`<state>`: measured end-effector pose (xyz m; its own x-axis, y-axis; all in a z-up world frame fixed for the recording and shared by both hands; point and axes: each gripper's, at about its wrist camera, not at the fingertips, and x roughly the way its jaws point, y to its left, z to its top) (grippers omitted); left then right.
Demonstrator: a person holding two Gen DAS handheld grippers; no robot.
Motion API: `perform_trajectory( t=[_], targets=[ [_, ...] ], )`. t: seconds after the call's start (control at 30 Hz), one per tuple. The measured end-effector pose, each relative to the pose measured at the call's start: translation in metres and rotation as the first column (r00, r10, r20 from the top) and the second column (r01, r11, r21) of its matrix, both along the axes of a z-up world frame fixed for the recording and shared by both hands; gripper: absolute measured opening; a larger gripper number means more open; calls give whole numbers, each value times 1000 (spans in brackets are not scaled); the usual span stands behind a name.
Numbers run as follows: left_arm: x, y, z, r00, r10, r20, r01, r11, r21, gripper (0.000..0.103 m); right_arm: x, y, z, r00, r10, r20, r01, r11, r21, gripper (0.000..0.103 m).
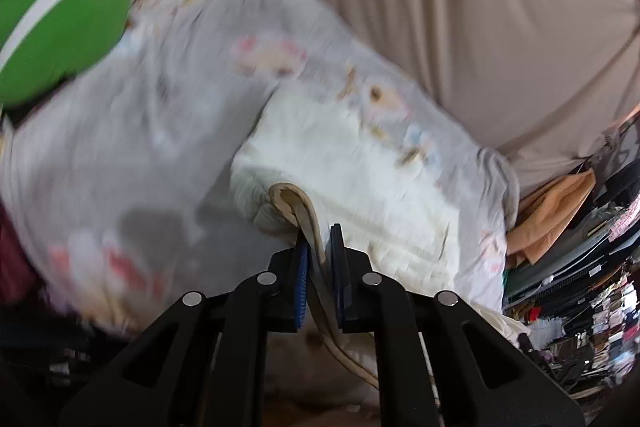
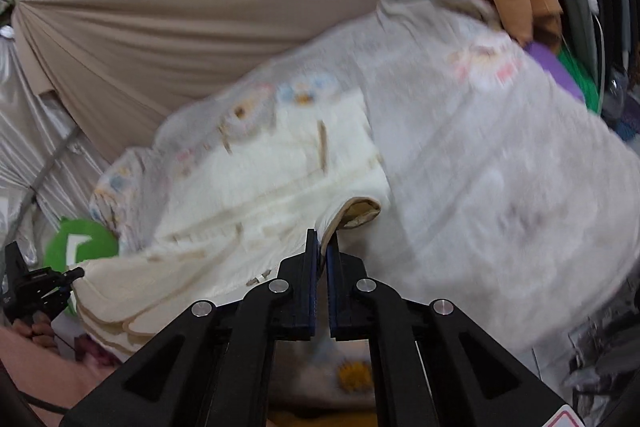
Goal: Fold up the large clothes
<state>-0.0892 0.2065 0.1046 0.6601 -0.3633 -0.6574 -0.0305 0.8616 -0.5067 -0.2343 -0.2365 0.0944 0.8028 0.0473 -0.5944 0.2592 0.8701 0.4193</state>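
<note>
Both grippers pinch the tan-trimmed hem of the same cream garment, which runs up and away from the fingers toward the middle of each frame, lying over a grey printed bedcover. The left gripper is pressed together on the hem at bottom centre; the right gripper likewise clamps it. In the right wrist view the garment's long axis stretches toward the lower left, so the fold probably carries that way.
</note>
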Motion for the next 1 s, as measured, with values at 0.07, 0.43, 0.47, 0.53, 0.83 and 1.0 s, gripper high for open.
perform_trajectory(
  t=[0.07, 0.43, 0.47, 0.53, 0.83, 1.0],
  targets=[
    [22, -12, 18, 996, -12, 87, 7, 999, 54, 10, 32, -4, 25, 995, 13, 101, -9, 999, -38, 4],
    [217, -66, -21, 996, 22, 92, -50, 944, 325, 10, 240, -30, 10, 995, -27, 96, 36, 995, -89, 5],
    [232, -69, -35, 997, 33, 65, -54, 935, 349, 13, 252, -30, 2, 997, -32, 72, 39, 995, -91, 8],
    [258, -72, -62, 999, 39, 7, -39, 920, 390, 17, 276, -34, -17, 997, -72, 22, 74, 992, -102, 14],
    [271, -55, -78, 991, 111, 70, -130, 906, 404, 84, 257, -48, -19, 967, -212, 140, 226, 969, -96, 65],
    [221, -18, -99, 996, 88, -33, -73, 944, 322, 90, 203, -52, -66, 986, -163, -41, 157, 980, -121, 69]
  ],
)
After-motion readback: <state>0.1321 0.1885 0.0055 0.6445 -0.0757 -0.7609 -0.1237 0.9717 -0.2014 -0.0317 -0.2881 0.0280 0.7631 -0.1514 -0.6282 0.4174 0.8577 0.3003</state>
